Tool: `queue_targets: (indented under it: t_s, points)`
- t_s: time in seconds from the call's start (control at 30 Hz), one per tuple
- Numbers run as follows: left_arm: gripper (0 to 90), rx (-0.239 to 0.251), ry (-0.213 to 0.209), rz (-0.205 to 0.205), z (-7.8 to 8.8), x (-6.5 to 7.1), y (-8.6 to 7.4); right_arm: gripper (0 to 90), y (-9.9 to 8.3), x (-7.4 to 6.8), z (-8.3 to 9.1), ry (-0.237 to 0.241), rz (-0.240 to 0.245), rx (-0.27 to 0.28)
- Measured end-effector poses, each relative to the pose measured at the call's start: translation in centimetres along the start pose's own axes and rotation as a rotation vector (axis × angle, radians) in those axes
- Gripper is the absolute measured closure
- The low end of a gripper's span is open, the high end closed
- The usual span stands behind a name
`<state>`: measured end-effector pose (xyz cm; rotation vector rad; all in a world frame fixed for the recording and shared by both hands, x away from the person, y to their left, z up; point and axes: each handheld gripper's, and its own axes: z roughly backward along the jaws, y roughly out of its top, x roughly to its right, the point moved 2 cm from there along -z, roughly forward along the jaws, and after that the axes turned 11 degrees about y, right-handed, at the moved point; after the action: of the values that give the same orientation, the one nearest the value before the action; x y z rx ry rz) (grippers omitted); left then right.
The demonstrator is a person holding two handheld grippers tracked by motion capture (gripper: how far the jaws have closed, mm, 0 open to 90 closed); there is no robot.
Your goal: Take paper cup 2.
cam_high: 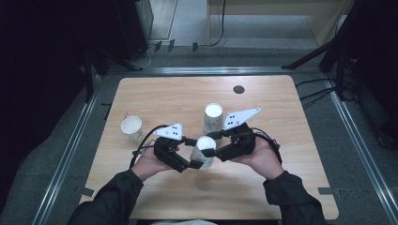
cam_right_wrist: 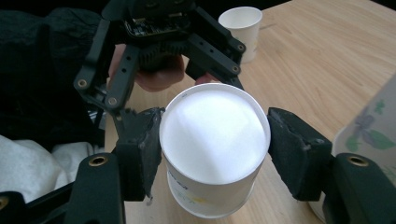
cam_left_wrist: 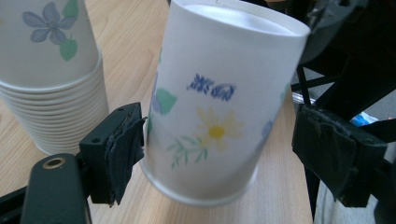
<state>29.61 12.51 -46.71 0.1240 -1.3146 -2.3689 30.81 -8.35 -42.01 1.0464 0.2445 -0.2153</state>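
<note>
The right gripper point(cam_right_wrist: 215, 154) is closed on a flowered paper cup point(cam_right_wrist: 214, 140) — both pads are pressed against the rim, and the cup is held tilted just above the wooden table point(cam_high: 281, 159). The left gripper point(cam_left_wrist: 233, 149) is spread wide around the same cup; 1 pad grazes its wall, the other stands clear. A stack of cups point(cam_high: 212, 117) is seen just behind, and 1 single cup point(cam_high: 132, 127) stands well apart at the left.

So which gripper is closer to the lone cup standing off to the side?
Left. The left gripper sits just right of the lone cup; the right gripper is farther right, shut on the middle cup.
</note>
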Motion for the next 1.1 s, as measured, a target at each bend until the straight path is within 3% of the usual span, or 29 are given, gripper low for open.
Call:
queue_targets:
  t_s: [0.3, 0.5, 0.63, 0.83, 0.93, 1.1]
  points:
    - [17.0, -0.007, 0.01, -0.021, -0.3, 0.3, -0.1, 37.8, 0.4, -0.3, -0.4, 0.027, -0.004, 0.013]
    - [27.6, 0.012, 0.029, -0.059, 0.1, 0.5, -0.2, 37.7, 0.5, -0.4, -0.3, 0.037, -0.011, 0.026]
    - [29.3, -0.008, 0.022, -0.064, 0.1, 0.4, -0.2, 37.0, 0.5, -0.2, -0.4, 0.046, -0.028, 0.021]
    - [29.9, -0.022, 0.022, -0.032, 0.8, -0.2, -0.2, 27.7, 0.1, 0.1, -0.4, 0.038, -0.014, 0.026]
    - [30.0, -0.025, 0.023, -0.01, 1.5, -0.8, -0.1, 28.3, -0.1, 0.1, -0.1, 0.04, -0.002, 0.025]
    - [29.9, -0.039, 0.044, -0.007, 2.5, -1.5, 0.0, 28.5, -1.2, 0.2, 0.0, 0.022, 0.006, 0.004]
